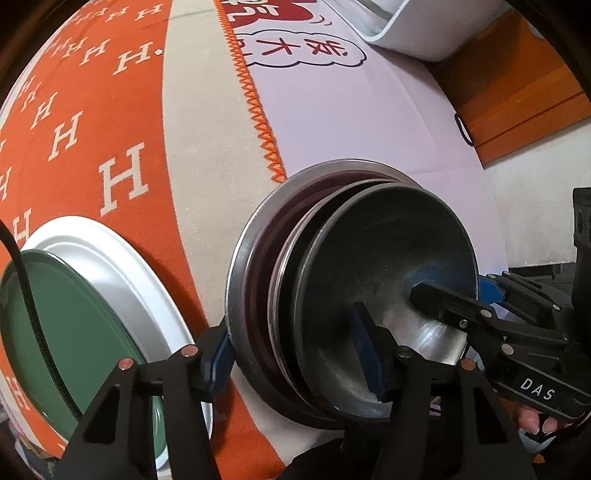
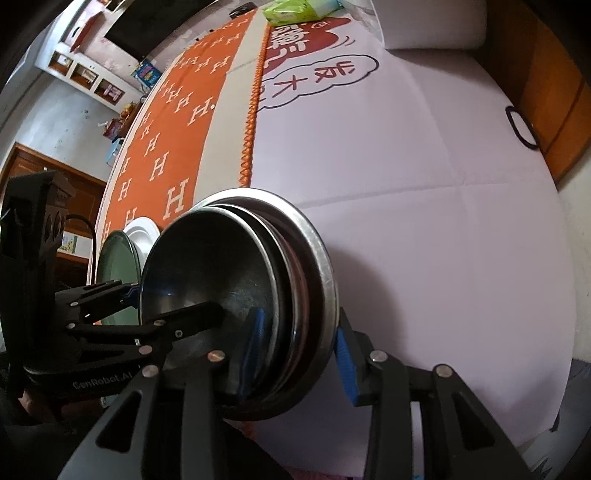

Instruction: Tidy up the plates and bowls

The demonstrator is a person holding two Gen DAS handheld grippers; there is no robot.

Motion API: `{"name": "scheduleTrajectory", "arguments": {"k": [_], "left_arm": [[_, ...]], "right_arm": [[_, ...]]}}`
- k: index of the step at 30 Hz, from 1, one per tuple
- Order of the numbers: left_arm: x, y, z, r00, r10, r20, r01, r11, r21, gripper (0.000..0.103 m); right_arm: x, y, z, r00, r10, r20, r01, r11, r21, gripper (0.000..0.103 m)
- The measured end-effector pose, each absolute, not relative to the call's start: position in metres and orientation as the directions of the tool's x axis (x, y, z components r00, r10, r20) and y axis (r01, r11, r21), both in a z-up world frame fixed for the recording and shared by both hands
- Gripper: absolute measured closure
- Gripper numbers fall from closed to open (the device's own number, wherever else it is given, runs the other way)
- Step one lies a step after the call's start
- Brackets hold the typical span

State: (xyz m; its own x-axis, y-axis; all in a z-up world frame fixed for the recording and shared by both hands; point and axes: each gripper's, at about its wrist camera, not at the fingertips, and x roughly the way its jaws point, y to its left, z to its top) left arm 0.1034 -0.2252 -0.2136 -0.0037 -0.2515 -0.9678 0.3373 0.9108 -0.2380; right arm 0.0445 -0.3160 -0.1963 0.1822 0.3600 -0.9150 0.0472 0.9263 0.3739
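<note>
Left wrist view looks down on a nested stack of metal bowls (image 1: 369,288), a dark steel one innermost, sitting inside wider ones with a purplish rim between and a broad grey outer rim. The left gripper (image 1: 291,350) straddles the near-left wall of the stack, one blue pad outside the outer rim and the other inside the inner bowl; its jaws stand at a middling width around the walls, and whether the pads press cannot be told. The right gripper (image 1: 450,291) reaches in from the right side, one finger inside the inner bowl and one outside. In the right wrist view the right gripper (image 2: 299,350) has a blue pad inside the bowls and another just outside the outer rim, jaws fairly narrow around the wall, with the left gripper (image 2: 173,306) opposite it. Just left of the stack lies a green plate (image 1: 48,325) on a white plate (image 1: 122,266), close beside the left gripper's outer finger. The things rest on an orange blanket (image 1: 92,110) patterned with white H letters and a beige stripe, laid on a pale lilac sheet (image 2: 424,221) with red cartoon print. A white pillow (image 2: 424,26) and a green packet (image 2: 291,9) lie at the far end, a black ring (image 2: 521,127) at the sheet's edge by wooden boards, and shelves and a wooden door stand along the far left wall.
</note>
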Motion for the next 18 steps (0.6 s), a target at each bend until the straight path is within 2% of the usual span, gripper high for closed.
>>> {"name": "scheduleTrajectory", "arguments": {"k": [7, 18], "left_arm": [[0.094, -0.218, -0.203, 0.008, -0.259, -0.966, 0.291, 0.924, -0.246, 0.052], [0.083, -0.201, -0.152, 0.139, -0.228, -0.964, 0.234, 0.953, -0.192, 0.052]], "right_arm": [[0.047, -0.328, -0.193, 0.204, 0.394, -0.896, 0.044, 0.911, 0.41, 0.072], [0.052, -0.323, -0.158, 0.258, 0.455, -0.852, -0.077, 0.889, 0.452, 0.072]]}}
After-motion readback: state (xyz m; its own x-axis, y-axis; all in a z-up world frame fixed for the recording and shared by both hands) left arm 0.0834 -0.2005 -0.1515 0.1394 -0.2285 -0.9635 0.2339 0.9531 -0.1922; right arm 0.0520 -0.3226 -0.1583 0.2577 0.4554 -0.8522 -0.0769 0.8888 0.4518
